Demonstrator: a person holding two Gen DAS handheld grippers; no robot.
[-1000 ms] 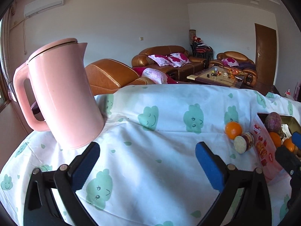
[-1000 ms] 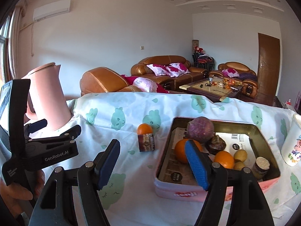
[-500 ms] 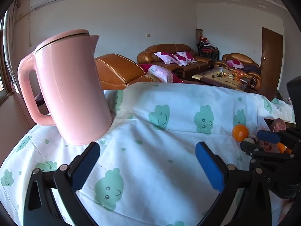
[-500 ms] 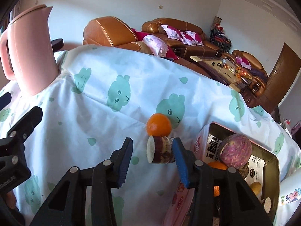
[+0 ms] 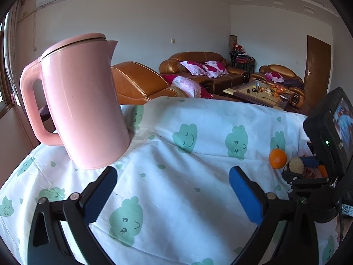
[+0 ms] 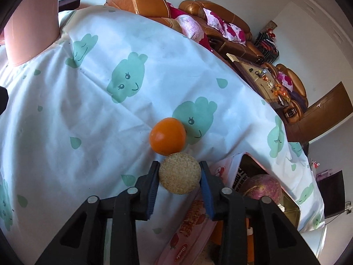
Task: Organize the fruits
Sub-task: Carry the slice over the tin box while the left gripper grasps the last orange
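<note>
In the right wrist view my right gripper (image 6: 179, 172) is shut on a short cut cane piece (image 6: 179, 173) with a pale round end. An orange (image 6: 167, 139) lies on the cloth, touching its far side. The pink tin box (image 6: 194, 227) sits at the lower right with a purple round fruit (image 6: 262, 187) inside. In the left wrist view my left gripper (image 5: 172, 190) is open and empty above the cloth. The orange (image 5: 277, 158) and cane piece (image 5: 296, 165) show at the right, beside the right gripper's body (image 5: 331, 137).
A pink kettle (image 5: 83, 101) stands on the left of the table, just beyond my left finger. The table is covered by a white cloth (image 5: 176, 154) with green cloud prints. Sofas and a coffee table lie beyond.
My right gripper moved forward and down over the cane piece and closed on it. The left gripper drifted slightly closer to the kettle, still open.
</note>
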